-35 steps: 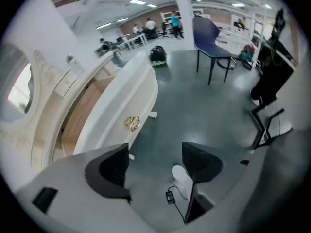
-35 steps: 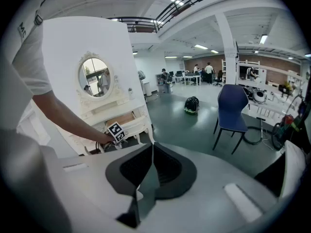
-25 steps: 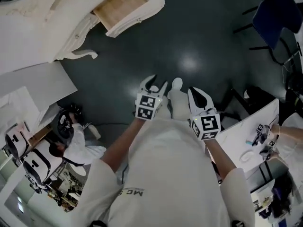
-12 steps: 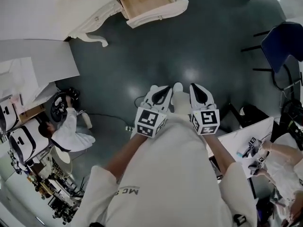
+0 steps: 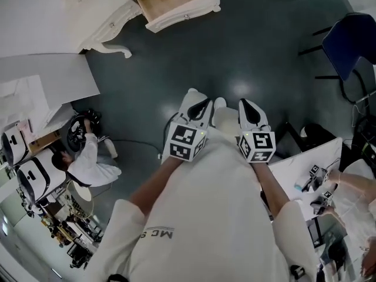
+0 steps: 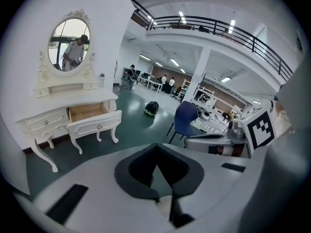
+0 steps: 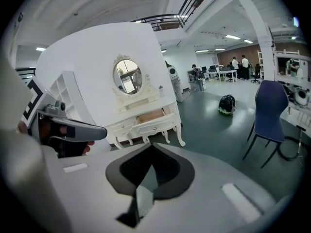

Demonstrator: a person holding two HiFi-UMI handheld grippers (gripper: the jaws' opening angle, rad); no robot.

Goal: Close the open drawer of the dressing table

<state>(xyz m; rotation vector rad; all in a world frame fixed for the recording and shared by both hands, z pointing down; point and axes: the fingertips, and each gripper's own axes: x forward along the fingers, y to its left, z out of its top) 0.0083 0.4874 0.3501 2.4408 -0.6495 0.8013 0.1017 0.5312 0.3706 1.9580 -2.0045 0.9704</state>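
Left gripper (image 5: 195,98): is holding its jaws pressed together with nothing between them, and is hovering over the floor (image 5: 235,46) in front of the person's torso.
Right gripper (image 5: 247,103): is hovering just beside the left one, its jaws likewise meeting at the tips and gripping nothing.
Drawer (image 5: 171,0): is standing pulled out of the dressing table (image 6: 56,101), its pale wooden inside showing behind the white front panel with a small knob.
Drawer's place: is sitting at the top of the head view, on the right-hand side of the table as the gripper views face it.
Gap: both grippers are hanging well apart from the drawer, with bare dark green floor lying between, and are touching nothing.
Dressing table's look: is standing on curved white legs against a white wall, carrying an oval mirror (image 6: 70,43) on top.
Surroundings: a blue chair (image 5: 346,31) is standing to the right, and a dark helmet-like object (image 7: 226,105) is lying on the floor beyond.
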